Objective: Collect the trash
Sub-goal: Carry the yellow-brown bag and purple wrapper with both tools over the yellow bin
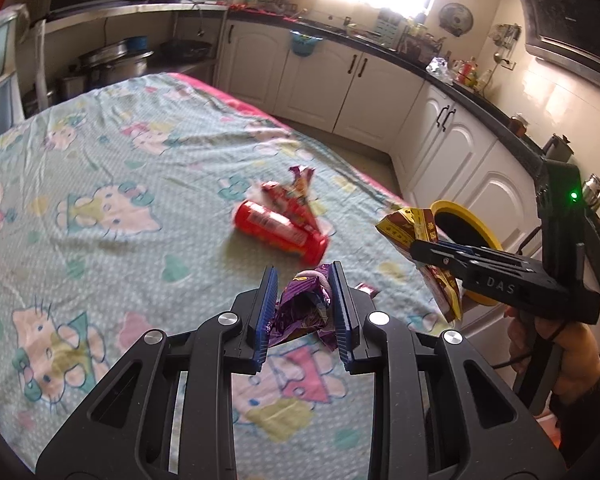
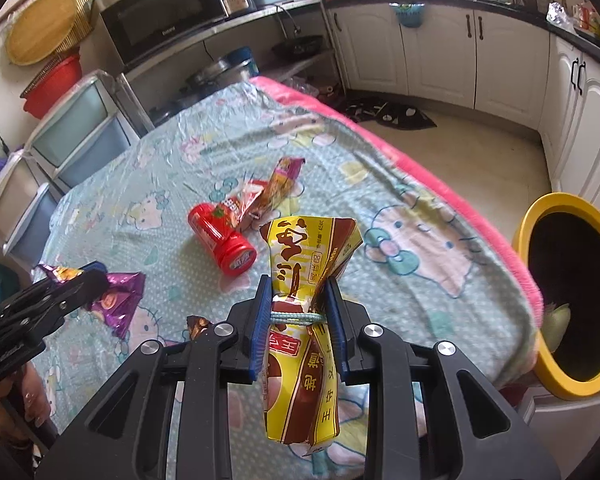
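The left hand-held gripper (image 1: 304,280) is clenched on 1 purple wrapper (image 1: 306,312), and the right hand-held gripper (image 2: 298,292) is clenched on 1 yellow wrapper (image 2: 304,264). Both wrappers hang above the desk (image 1: 100,168), probably because they go next to the yellow bin (image 2: 568,292) beside the desk edge. Farther on the cloth lie 1 red can (image 1: 280,232) and, touching it, 1 or 2 red-brown wrappers (image 1: 296,192); I cannot tell which.

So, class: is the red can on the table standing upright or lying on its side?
On its side. The red can lies lengthwise on the cartoon-print tablecloth, its round end facing the right wrist camera, beside a crumpled wrapper.
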Demonstrator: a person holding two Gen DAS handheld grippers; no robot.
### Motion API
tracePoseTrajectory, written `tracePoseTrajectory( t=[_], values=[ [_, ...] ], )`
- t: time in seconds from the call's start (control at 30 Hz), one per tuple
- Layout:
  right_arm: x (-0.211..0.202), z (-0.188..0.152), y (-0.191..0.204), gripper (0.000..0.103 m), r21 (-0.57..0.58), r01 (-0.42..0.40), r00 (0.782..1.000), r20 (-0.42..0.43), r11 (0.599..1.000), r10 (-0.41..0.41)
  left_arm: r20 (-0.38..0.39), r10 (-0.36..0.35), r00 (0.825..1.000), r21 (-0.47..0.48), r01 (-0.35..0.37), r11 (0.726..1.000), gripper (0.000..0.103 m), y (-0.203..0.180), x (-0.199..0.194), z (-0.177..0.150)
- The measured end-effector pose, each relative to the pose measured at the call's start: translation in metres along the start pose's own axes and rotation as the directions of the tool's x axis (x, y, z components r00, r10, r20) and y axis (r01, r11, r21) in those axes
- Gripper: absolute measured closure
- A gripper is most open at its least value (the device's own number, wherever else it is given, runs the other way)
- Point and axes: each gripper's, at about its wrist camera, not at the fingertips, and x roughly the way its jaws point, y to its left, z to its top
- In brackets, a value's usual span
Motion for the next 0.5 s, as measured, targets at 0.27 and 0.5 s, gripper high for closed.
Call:
tracePoseTrajectory(
  t=[0.27, 0.5],
  values=[
    [-0.041, 0.005, -0.011, 0.077, -0.005, 0.015, 0.996, 0.092, 1.000, -0.014, 0.020, -0.034, 0.999, 0.041, 0.034, 0.999, 0.083, -0.028, 0.007, 0.018],
    [-0.072, 0.009, -0.029, 0.077, 0.013, 0.040, 0.987, 0.155, 0.999, -0.041, 0.034, -0.082, 0.996, 0.083, 0.079, 0.993, 0.083, -0.060, 0.016, 0.033]
  ],
)
